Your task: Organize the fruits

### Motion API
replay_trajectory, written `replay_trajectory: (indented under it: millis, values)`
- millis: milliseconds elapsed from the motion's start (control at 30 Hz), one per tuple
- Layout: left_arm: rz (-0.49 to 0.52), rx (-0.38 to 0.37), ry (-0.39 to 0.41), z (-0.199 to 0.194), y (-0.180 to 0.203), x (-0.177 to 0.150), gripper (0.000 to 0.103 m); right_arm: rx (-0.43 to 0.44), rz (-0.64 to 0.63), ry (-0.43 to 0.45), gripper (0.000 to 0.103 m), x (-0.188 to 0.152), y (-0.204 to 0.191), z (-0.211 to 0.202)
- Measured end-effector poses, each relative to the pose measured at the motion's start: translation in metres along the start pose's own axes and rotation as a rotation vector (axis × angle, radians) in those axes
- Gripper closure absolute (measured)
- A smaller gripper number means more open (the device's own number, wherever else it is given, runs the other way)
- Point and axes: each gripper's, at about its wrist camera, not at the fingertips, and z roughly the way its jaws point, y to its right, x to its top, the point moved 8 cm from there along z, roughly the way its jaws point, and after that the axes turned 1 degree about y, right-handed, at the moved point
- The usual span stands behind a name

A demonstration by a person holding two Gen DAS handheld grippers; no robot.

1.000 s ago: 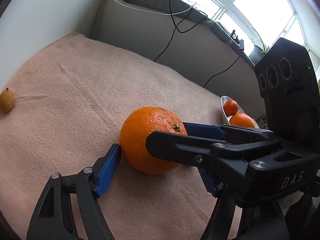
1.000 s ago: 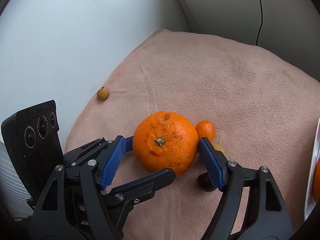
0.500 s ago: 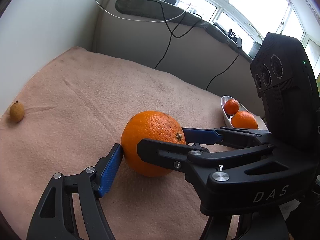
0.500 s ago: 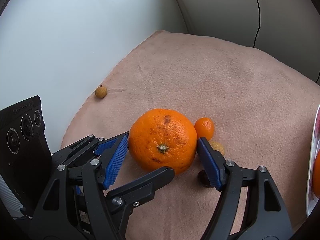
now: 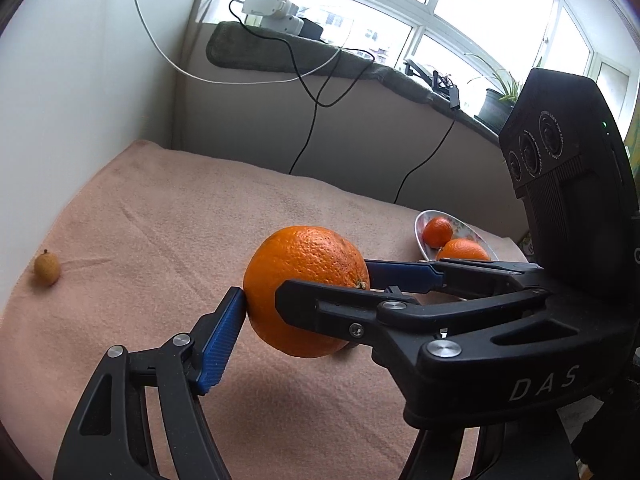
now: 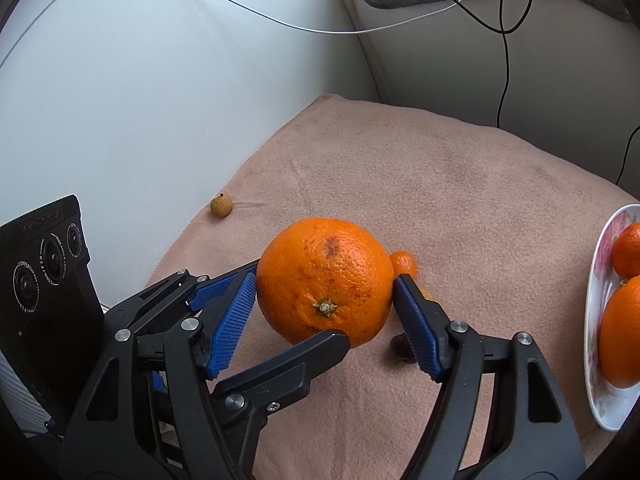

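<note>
Item: large orange, stem end toward the right wrist camera, dark blemish on top. Location: raised just clear of the pink towel, shadow beneath it in the left wrist view.

Hold: left hand-held gripper clamped on the fruit, one blue pad pressed against its side, opposite finger hidden behind the other tool. Right hand-held gripper likewise closed around the same fruit, crossing the left one at an angle.

Nearby: small mandarin on the towel just behind the right pad; small brown fruit well apart by the wall; dark unidentifiable bit below the right finger. White floral plate to the right, already carrying two oranges.

Probable step: transfer to the plate.

Hazards, as judged:
- Slip of the round, smooth peel if the two tools pull apart or release unevenly.
- Drop onto the small mandarin, then a roll across the towel.
- Crowded plate: knocking or displacing the oranges there on set-down.
- Pinch marks from doubled squeezing.
</note>
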Motion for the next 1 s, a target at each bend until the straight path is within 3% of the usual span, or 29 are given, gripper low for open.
replay_trajectory:
  millis: [400,467,667,1000]
  values:
    - [0.065,-0.056,0.026,0.016,0.052,0.024,0.034,-0.047,0.028,0.088,0.031,0.011,0.034,-0.056]
    - [0.068,-0.051,0.016,0.023,0.055,0.021,0.033,-0.051,0.047,0.088,0.037,0.008,0.043,-0.059]
    - [0.067,-0.03,-0.022,0.038,0.06,0.006,0.034,-0.055,0.092,0.068,0.038,-0.005,0.059,-0.052]
    - [0.135,-0.058,0.015,0.033,0.093,0.02,0.034,-0.084,0.088,0.127,0.038,0.002,0.07,-0.083]
